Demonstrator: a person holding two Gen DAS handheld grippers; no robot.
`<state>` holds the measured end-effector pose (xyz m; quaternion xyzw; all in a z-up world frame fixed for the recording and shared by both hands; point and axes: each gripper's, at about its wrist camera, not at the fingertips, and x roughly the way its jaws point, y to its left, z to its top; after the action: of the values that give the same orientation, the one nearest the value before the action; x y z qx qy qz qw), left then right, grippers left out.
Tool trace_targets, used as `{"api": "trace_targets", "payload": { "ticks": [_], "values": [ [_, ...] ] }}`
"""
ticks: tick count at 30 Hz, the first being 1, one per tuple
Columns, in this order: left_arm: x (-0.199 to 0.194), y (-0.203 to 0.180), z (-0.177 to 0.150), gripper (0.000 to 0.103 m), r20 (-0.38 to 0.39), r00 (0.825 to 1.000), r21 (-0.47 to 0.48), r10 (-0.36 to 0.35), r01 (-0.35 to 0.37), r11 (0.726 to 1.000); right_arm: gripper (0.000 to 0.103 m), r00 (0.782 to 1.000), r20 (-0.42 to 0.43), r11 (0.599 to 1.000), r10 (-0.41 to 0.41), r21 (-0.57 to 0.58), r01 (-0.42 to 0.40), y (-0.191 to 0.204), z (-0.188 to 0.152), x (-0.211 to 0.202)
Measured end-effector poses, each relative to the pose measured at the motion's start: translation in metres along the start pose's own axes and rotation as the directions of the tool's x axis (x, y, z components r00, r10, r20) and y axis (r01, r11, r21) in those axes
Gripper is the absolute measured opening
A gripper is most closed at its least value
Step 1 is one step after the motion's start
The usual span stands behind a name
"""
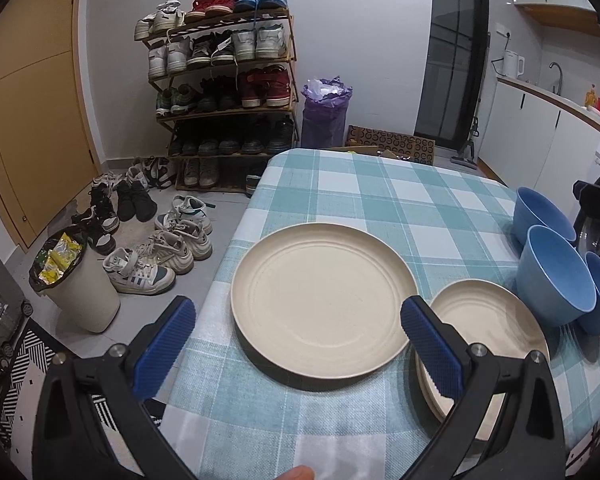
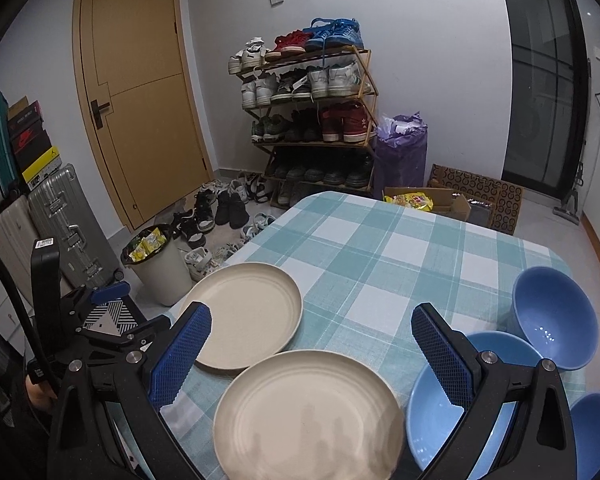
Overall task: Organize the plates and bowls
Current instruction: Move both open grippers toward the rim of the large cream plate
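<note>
Cream single plate (image 1: 324, 300) sat dead ahead between the open, empty left gripper (image 1: 296, 344) fingers, plate stack (image 1: 496, 332) lower right; right gripper (image 2: 312, 356) also open.

The left gripper (image 1: 298, 334) hangs wide apart over a large cream plate (image 1: 324, 300) at frame centre, stacked plates (image 1: 496, 328) and blue bowls (image 1: 556, 276) to its right.

Checked tablecloth (image 1: 380, 208) bears plates (image 1: 324, 300), blue bowls (image 1: 556, 276)
</note>
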<state>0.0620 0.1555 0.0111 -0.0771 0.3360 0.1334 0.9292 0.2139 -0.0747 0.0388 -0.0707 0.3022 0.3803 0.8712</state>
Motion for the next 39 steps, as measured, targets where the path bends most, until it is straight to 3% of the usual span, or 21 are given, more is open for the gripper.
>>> {"api": "trace_targets", "payload": {
  "ticks": [14,26,33,39],
  "values": [
    [0.031,0.023,0.007,0.103,-0.055,0.998,-0.025,-0.013,0.012,1.0,0.102,0.994,-0.102,0.999,0.031,0.016,-0.03,0.022,0.003,0.064],
    [0.058,0.037,0.006,0.103,-0.142,0.988,-0.03,0.056,-0.06,0.998,0.102,0.976,-0.204,0.997,0.08,0.024,-0.076,0.046,0.001,0.126],
    [0.068,0.038,0.008,0.103,-0.164,0.984,-0.029,0.062,-0.068,0.997,0.102,0.965,-0.253,0.997,0.071,0.034,-0.065,0.039,0.001,0.152],
    [0.078,0.042,0.009,0.103,-0.185,0.981,-0.046,0.064,-0.073,0.996,0.102,0.968,-0.245,0.998,0.058,0.043,-0.049,0.03,0.004,0.162]
  ]
}}
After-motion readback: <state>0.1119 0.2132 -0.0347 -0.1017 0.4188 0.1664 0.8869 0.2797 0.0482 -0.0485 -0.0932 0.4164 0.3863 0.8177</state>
